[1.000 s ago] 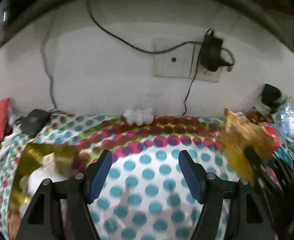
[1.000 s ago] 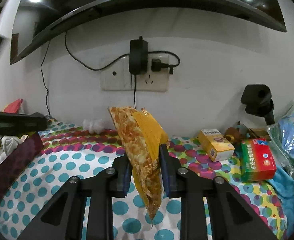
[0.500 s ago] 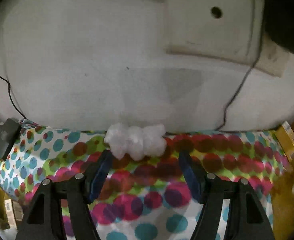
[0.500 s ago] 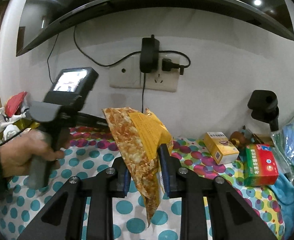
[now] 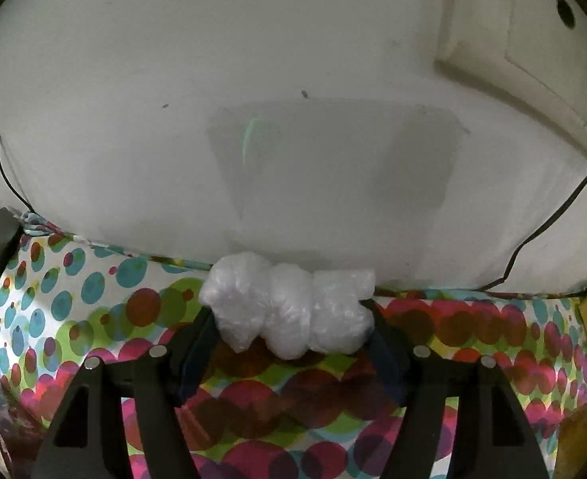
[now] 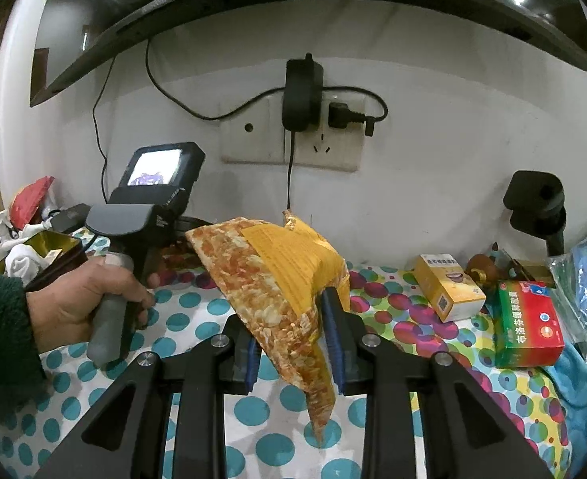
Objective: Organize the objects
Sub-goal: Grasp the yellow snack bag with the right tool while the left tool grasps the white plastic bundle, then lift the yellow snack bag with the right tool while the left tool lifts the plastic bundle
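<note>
A crumpled white plastic wad (image 5: 293, 305) lies on the dotted cloth against the wall. My left gripper (image 5: 289, 327) is open, with a fingertip on each side of the wad. My right gripper (image 6: 293, 319) is shut on an orange snack bag (image 6: 285, 279) and holds it above the cloth. The left gripper's handle and camera (image 6: 149, 199), held by a hand, show in the right wrist view; its fingers are hidden there.
A wall socket with a black adapter (image 6: 301, 99) sits above the table. A yellow box (image 6: 449, 287), a red and green box (image 6: 529, 323) and a black stand (image 6: 537, 203) are at the right. A gold box with white cloth (image 6: 34, 251) is at the left.
My left gripper has moved forward to the wall and now straddles the white wad. My right gripper has stayed nearly still, shut on the snack bag.
</note>
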A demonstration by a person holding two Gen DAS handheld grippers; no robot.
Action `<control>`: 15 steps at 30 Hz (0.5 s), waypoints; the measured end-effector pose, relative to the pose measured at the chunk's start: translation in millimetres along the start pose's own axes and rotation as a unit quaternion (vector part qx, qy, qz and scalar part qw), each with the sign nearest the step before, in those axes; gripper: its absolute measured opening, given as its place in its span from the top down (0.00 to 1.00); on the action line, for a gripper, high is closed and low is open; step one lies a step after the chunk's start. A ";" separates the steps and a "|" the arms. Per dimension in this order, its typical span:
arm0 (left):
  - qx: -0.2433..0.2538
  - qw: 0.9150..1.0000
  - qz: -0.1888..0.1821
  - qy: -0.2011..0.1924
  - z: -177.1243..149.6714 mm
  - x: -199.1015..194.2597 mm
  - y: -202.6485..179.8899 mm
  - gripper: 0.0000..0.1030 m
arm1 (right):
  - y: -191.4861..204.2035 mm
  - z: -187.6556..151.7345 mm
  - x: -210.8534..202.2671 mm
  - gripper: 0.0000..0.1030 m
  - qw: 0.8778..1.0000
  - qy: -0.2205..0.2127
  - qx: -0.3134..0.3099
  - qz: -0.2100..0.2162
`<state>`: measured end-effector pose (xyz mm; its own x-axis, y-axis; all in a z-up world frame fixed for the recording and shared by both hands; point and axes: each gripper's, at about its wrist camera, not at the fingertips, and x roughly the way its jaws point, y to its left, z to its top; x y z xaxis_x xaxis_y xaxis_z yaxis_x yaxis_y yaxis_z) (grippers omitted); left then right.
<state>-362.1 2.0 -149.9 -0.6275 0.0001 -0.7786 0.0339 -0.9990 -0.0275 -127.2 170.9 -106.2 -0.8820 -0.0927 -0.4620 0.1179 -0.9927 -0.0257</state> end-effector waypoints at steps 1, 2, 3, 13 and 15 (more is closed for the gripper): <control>-0.004 1.000 -0.003 -0.002 -0.9 -0.5 1.9 0.34 | -0.4 -0.3 1.3 0.73 1.000 0.003 0.001 0.001; -0.009 1.000 -0.002 -0.004 -1.7 -1.4 3.9 0.37 | -0.5 -0.5 3.6 0.70 1.000 0.008 0.001 -0.002; -0.018 1.000 -0.001 -0.007 -3.0 -2.6 7.9 0.39 | -0.5 -0.8 5.7 0.69 1.000 0.014 0.001 -0.002; -0.057 0.998 0.000 -0.015 -14.0 -6.3 25.0 0.40 | 22.7 -0.1 45.1 0.40 0.994 0.078 -0.070 -0.042; -0.040 0.999 0.007 -0.020 -15.8 -8.6 18.4 0.40 | 30.5 0.8 54.5 0.41 0.991 0.091 -0.086 -0.040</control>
<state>-343.8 -15.7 -153.6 -0.6574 -0.0174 -0.7534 0.1047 -0.9921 -0.0684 -172.0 135.5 -131.5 -0.7970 0.0161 -0.6037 0.1413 -0.9669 -0.2124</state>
